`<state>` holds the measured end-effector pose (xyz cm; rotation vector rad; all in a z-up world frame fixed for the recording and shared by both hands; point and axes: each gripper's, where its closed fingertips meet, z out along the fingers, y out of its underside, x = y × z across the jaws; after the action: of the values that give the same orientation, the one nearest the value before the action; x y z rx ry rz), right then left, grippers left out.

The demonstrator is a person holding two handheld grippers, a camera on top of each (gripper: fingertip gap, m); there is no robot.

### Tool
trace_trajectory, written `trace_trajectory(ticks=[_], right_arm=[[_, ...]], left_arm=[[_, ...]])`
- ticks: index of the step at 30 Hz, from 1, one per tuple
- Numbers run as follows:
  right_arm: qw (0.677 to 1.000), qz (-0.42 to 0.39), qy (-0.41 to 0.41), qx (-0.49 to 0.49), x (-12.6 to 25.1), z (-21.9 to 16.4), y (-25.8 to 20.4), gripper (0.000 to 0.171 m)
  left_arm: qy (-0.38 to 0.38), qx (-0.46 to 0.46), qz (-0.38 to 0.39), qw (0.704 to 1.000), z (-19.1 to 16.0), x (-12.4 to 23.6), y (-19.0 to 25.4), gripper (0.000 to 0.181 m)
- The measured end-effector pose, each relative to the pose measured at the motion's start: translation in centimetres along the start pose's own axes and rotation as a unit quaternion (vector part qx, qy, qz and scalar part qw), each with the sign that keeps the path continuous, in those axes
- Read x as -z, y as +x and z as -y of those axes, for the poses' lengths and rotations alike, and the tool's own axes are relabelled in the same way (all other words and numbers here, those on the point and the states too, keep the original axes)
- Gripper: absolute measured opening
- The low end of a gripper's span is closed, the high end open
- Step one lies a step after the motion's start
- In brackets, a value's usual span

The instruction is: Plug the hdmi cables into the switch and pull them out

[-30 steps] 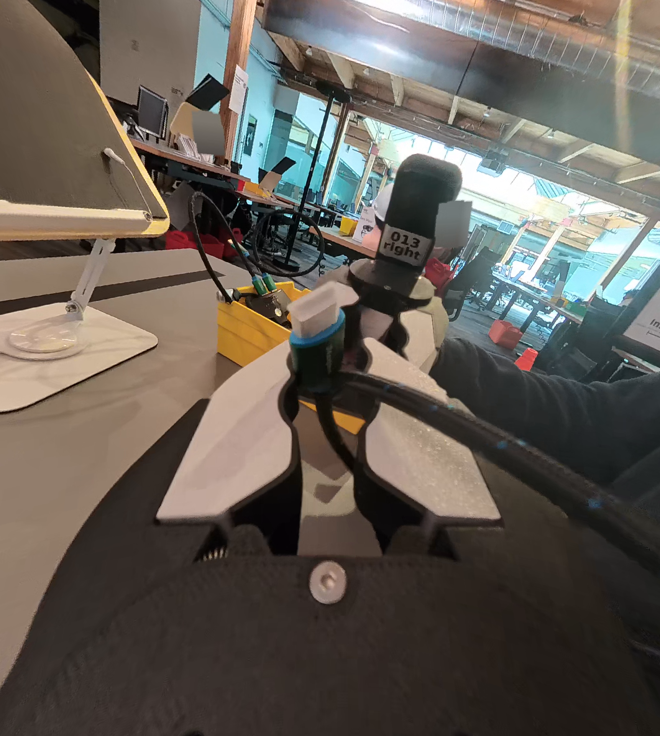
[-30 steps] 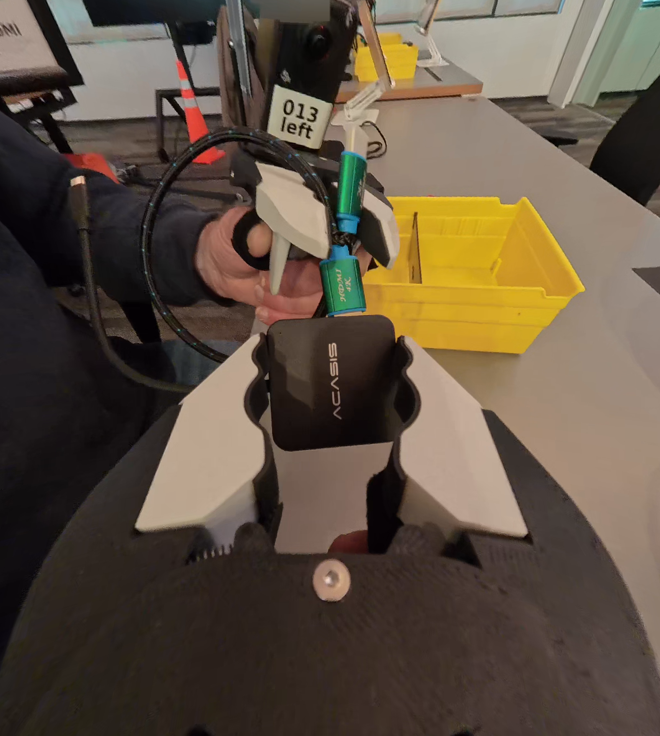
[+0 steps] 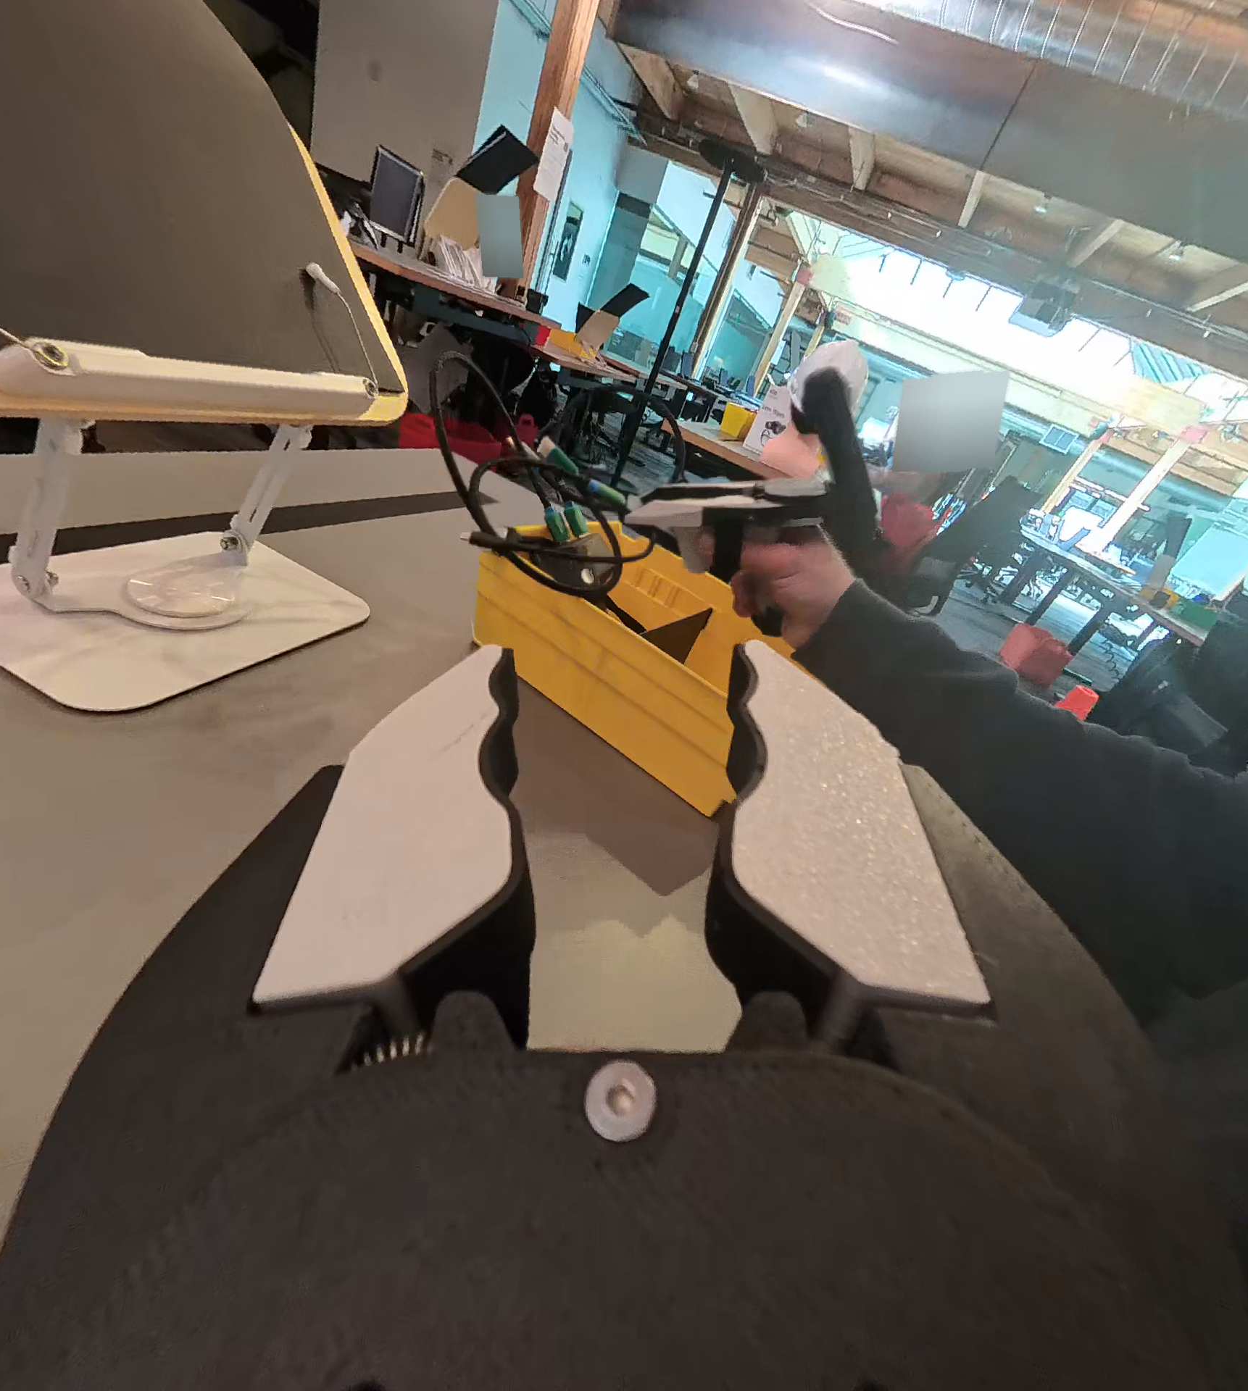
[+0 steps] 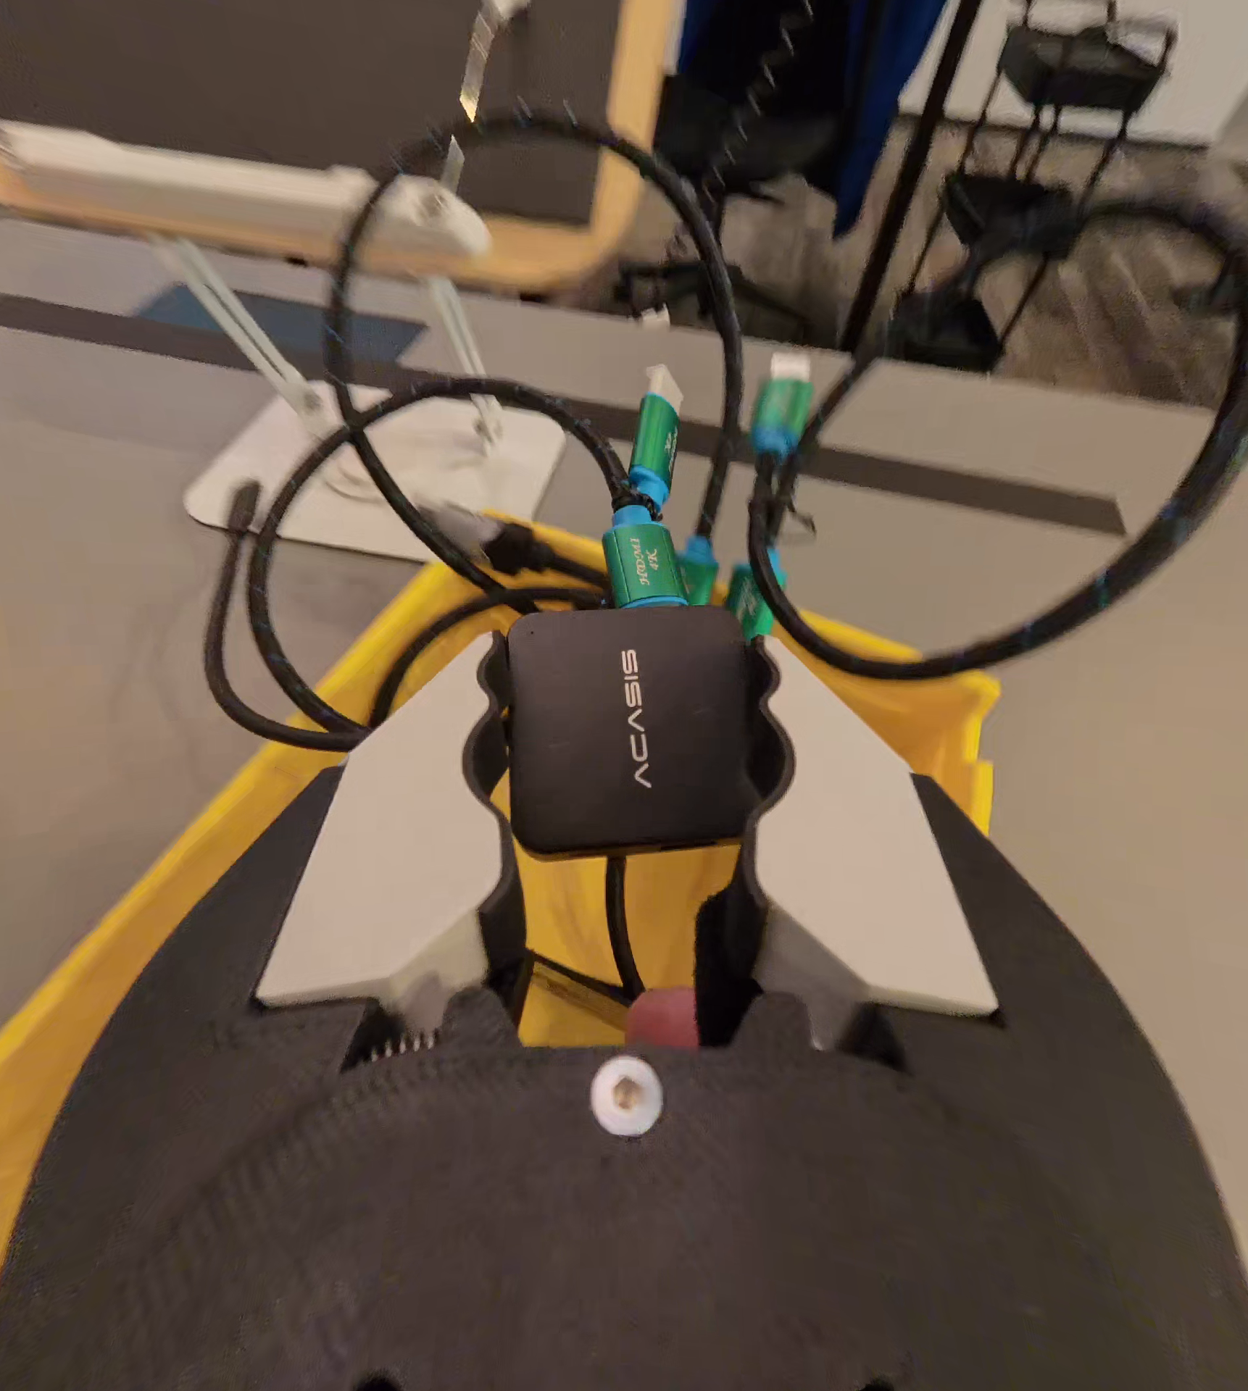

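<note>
My right gripper [image 4: 628,655] is shut on a black square switch [image 4: 628,730] and holds it over the yellow bin [image 4: 937,700]. Three green HDMI plugs [image 4: 640,576] sit at the switch's far edge. Their black braided cables [image 4: 218,647] loop up and out of the bin, and two loose green plug ends [image 4: 659,429] point upward. My left gripper [image 3: 621,662] is open and empty above the grey table, just short of the bin [image 3: 606,692]. In the left wrist view the right gripper [image 3: 651,512] shows farther off over the bin, held by a hand, with the switch [image 3: 568,561] and cables.
A white stand [image 3: 154,625] carrying a tilted dark board [image 3: 116,188] is on the table to the left of the bin; it also shows in the right wrist view [image 4: 380,482]. A dark-sleeved arm [image 3: 1020,753] reaches in from the right. Desks and chairs fill the room beyond. Left tips to right tips: about 40 centimeters.
My left gripper has let go of the cable plug, opened and drawn back. My right gripper has carried the switch with its cables away from the left gripper to over the yellow bin.
</note>
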<state>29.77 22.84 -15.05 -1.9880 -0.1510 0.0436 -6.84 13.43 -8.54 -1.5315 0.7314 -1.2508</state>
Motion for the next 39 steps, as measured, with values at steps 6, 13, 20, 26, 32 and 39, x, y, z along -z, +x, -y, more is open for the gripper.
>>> trace_trajectory(ticks=[6,13,20,26,32,39], right_arm=[[0.984,-0.016,-0.178,-0.015,-2.0,-7.7,1.7,0.062],[0.969,-0.01,-0.248,0.021,-1.5,-9.0,4.0,0.037],[0.962,0.01,-0.271,0.029,-0.6,-9.3,6.2,0.044],[0.98,0.029,-0.169,0.105,2.6,-2.1,1.6,0.11],[0.952,0.243,-0.101,0.158,4.6,0.9,-18.3,0.157],[0.929,0.312,-0.163,0.117,-0.4,-7.1,-27.2,0.16]], left_arm=[[-0.023,0.012,0.002,1.0,-1.5,-1.0,-0.2,0.055],[-0.069,0.023,0.023,0.997,-3.8,-2.2,-1.0,0.071],[-0.096,0.029,0.05,0.994,-4.9,-3.1,-1.9,0.076],[-0.176,0.033,0.137,0.974,-8.4,-4.8,-5.2,0.096],[-0.255,0.002,0.167,0.952,-11.7,-6.7,-6.7,0.124],[-0.324,-0.058,0.197,0.924,-14.9,-6.2,-8.4,0.119]])
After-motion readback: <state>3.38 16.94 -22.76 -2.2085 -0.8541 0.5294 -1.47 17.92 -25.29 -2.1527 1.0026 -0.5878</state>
